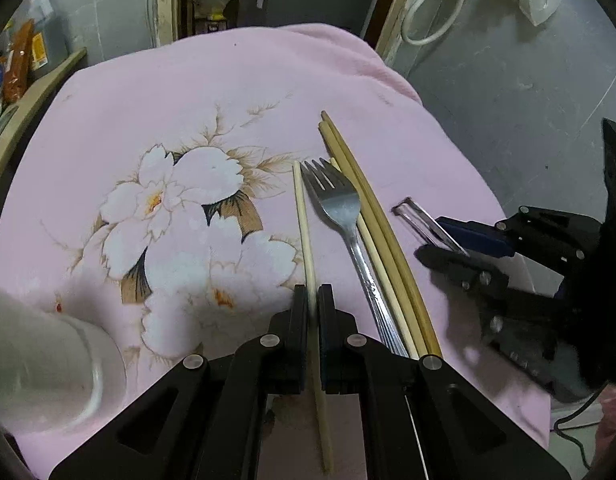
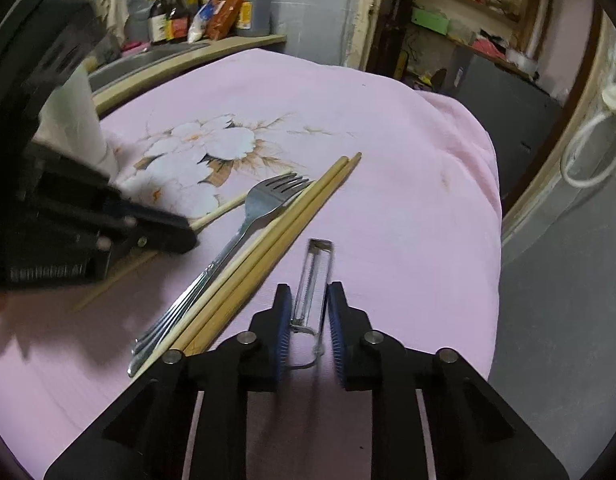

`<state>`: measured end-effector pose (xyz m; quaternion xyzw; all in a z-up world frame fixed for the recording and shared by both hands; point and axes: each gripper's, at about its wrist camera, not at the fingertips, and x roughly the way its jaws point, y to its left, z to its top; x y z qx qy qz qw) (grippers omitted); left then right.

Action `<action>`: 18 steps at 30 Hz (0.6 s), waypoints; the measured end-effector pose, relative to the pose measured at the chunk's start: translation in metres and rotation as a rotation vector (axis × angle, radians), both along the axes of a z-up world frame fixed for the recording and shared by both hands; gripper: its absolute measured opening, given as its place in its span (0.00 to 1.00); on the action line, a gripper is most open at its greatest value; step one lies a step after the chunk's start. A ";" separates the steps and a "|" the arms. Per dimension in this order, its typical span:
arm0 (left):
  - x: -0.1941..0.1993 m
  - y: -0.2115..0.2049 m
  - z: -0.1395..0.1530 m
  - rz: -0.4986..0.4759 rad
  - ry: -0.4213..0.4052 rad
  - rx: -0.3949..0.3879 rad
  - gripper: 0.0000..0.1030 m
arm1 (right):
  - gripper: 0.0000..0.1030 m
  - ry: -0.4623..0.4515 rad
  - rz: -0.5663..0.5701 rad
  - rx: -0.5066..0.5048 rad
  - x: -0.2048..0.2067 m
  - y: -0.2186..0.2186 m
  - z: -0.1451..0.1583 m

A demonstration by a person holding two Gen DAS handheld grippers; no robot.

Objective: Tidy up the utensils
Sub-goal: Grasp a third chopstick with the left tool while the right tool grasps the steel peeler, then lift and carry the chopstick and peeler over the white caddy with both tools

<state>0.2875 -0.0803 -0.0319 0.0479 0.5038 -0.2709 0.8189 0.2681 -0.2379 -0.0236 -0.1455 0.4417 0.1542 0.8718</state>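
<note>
A pink cloth [image 1: 235, 92] printed with pale flowers covers the table, and the utensils lie on its right half. The left gripper [image 1: 314, 300] has its jaws pressed together on a single pale chopstick [image 1: 303, 216], which runs between the two fingers and points away from the camera; its near end sticks out behind the fingers over the cloth. In the right wrist view the same chopstick [image 2: 223, 209] emerges from the tip of the left gripper [image 2: 179, 236] and points toward the flower print.

Just to the right of it lies a steel fork [image 1: 340, 204], tines away from the left camera, its ribbed handle running back toward the gripper. Touching the fork's right side is a bundle of three more chopsticks [image 1: 372, 216], laid side by side and roughly parallel with the fork; two are darker bamboo and one is paler.

Right of the bundle, slightly apart from it, lies a metal peeler [image 2: 314, 276] with a rectangular frame at the far end and a wire loop at the near end. The right gripper [image 2: 310, 320] has its blue-padded jaws partly open on either side of the peeler's near half, with a gap visible on both sides.

A white cylindrical container [image 1: 47, 364] stands at the left of the cloth, blurred
</note>
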 end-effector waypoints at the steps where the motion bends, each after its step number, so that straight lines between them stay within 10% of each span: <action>1: -0.004 0.003 0.000 0.005 -0.012 -0.008 0.03 | 0.13 -0.003 -0.009 0.016 0.000 -0.001 0.001; 9: -0.044 0.017 0.018 0.050 -0.122 -0.098 0.02 | 0.13 -0.178 -0.061 0.065 -0.042 -0.008 0.013; 18: -0.105 0.027 0.073 0.121 -0.587 -0.229 0.02 | 0.13 -0.696 -0.109 0.044 -0.112 0.005 0.058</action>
